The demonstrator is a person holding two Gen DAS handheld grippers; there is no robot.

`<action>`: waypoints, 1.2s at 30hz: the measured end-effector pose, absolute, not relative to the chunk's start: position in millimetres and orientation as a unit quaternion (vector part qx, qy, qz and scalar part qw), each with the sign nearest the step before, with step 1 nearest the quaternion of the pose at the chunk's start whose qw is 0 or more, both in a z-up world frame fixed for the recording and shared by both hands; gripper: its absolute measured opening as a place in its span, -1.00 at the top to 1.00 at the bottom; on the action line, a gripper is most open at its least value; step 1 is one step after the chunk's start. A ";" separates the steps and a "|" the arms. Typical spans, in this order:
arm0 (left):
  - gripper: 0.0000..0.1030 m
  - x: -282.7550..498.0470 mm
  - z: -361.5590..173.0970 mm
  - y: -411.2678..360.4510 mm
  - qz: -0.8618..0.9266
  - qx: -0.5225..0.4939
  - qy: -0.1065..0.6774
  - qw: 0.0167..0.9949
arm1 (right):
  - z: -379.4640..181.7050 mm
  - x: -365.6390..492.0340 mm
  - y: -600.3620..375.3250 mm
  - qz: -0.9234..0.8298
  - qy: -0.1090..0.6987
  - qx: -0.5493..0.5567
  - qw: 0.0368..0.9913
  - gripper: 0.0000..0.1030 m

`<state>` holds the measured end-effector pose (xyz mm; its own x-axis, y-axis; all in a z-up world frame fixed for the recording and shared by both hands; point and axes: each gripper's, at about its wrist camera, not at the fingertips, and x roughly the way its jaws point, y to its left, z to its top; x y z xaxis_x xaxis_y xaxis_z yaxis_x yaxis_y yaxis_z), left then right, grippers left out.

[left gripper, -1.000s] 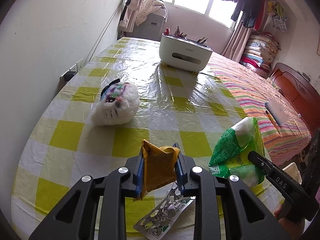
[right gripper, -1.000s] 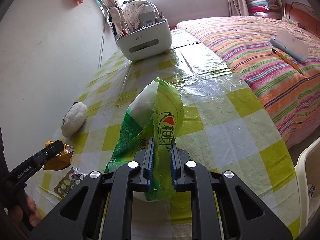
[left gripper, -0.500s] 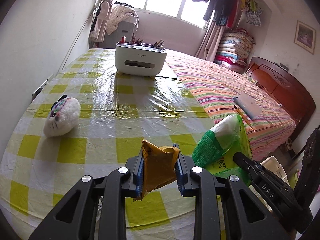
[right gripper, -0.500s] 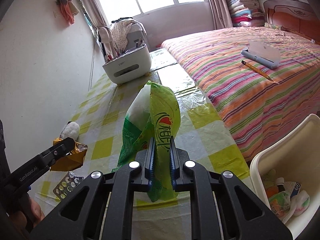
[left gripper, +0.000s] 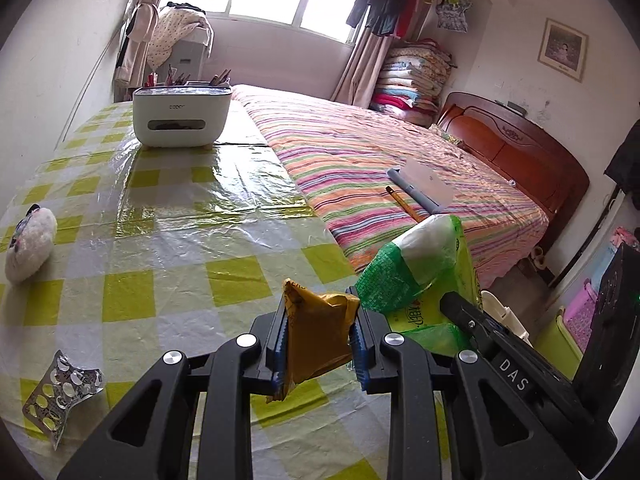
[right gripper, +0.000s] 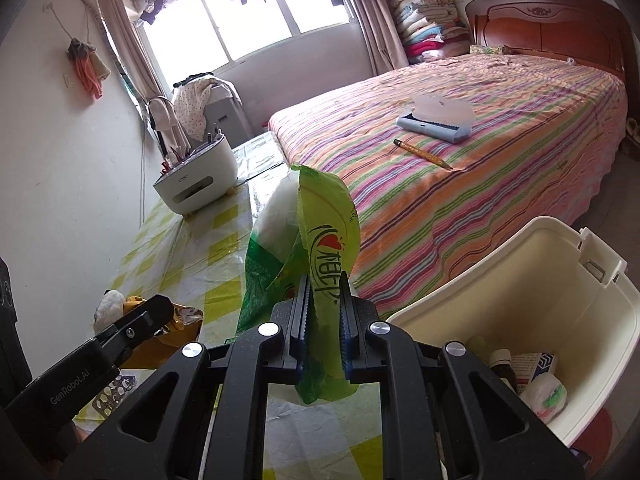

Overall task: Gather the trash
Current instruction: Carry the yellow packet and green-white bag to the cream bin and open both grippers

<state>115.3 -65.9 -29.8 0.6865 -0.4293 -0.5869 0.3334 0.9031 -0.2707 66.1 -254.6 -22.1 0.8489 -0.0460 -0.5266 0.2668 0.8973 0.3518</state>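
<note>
My left gripper (left gripper: 318, 330) is shut on a crumpled yellow wrapper (left gripper: 316, 336), held above the table's near edge. My right gripper (right gripper: 323, 312) is shut on a green plastic tissue pack (right gripper: 308, 232), lifted off the table. In the left wrist view the green pack (left gripper: 416, 268) hangs just right of the wrapper. In the right wrist view the yellow wrapper (right gripper: 176, 328) shows at lower left in the left gripper (right gripper: 160, 312). A cream trash bin (right gripper: 532, 300) with several bits of rubbish inside stands at lower right, beside the bed. A used silver pill blister (left gripper: 60, 394) lies on the table.
The yellow-checked table (left gripper: 160, 248) carries a white fluffy toy (left gripper: 28, 244) and a white organiser box (left gripper: 182, 116). A striped bed (right gripper: 480, 152) with a pencil (right gripper: 424, 154) and a blue case (right gripper: 436, 118) lies to the right.
Both grippers have swung right along the table edge with their loads still held. The trash bin has come into the right wrist view. The toy and blister have slid toward the left.
</note>
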 end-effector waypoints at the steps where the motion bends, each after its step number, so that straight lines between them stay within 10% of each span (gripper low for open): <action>1: 0.51 114.9 -29.5 -70.6 -0.213 -0.070 0.336 0.915 | -21.0 62.1 -258.9 -0.089 0.258 0.214 0.938 0.77; 36: 0.51 91.1 -46.0 -205.7 -0.346 -0.013 0.361 0.866 | -20.9 -28.4 -355.3 -0.282 0.179 0.278 0.901 0.71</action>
<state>91.1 -205.7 -46.0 0.5003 -0.6091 -0.6154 0.5902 0.7599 -0.2724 -28.4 -355.3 -20.9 0.7766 -0.4092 -0.4790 0.6080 0.6858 0.3999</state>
